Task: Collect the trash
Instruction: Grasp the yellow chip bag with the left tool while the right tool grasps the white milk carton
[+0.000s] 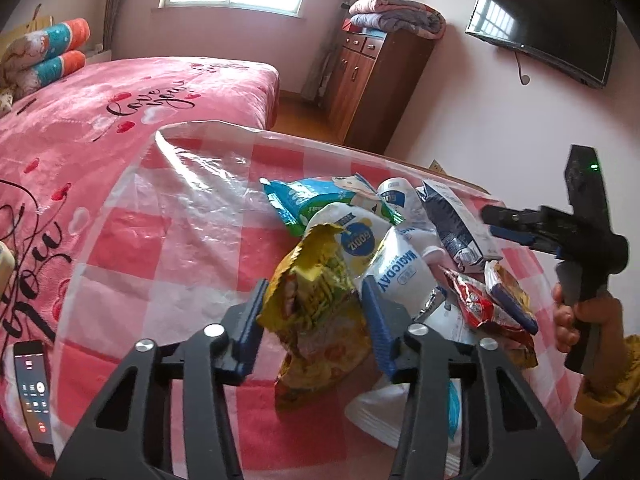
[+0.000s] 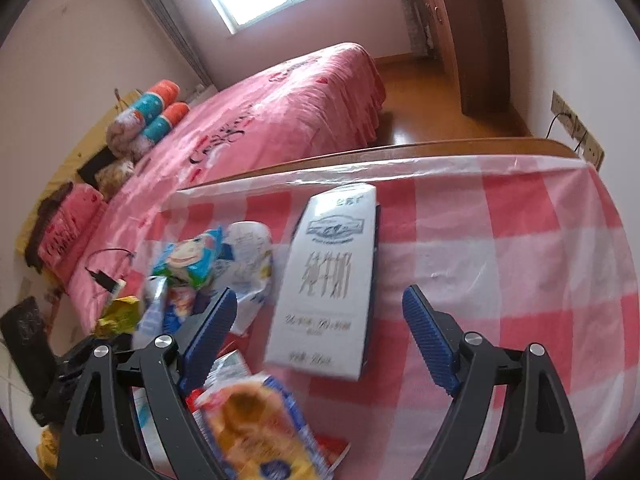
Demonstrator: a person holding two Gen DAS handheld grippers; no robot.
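My left gripper (image 1: 316,312) is shut on a crumpled yellow snack bag (image 1: 316,316), held above the pink checked tablecloth (image 1: 180,240). Beyond it lies a pile of trash: white Magicday wrappers (image 1: 396,268), a green and blue wrapper (image 1: 308,200), a dark milk carton (image 1: 452,224) and red and yellow packets (image 1: 480,304). My right gripper (image 2: 320,324) is open and empty above the table, with a white milk carton (image 2: 332,276) lying flat between and beyond its fingers. The right gripper also shows at the right of the left wrist view (image 1: 496,224). An orange and blue packet (image 2: 260,420) lies blurred below.
A bed with a pink cover (image 1: 140,100) stands left of the table. A phone (image 1: 34,392) lies on it. A wooden cabinet (image 1: 372,84) and a wall TV (image 1: 544,24) are behind. Wall sockets (image 2: 576,128) sit past the table's far edge.
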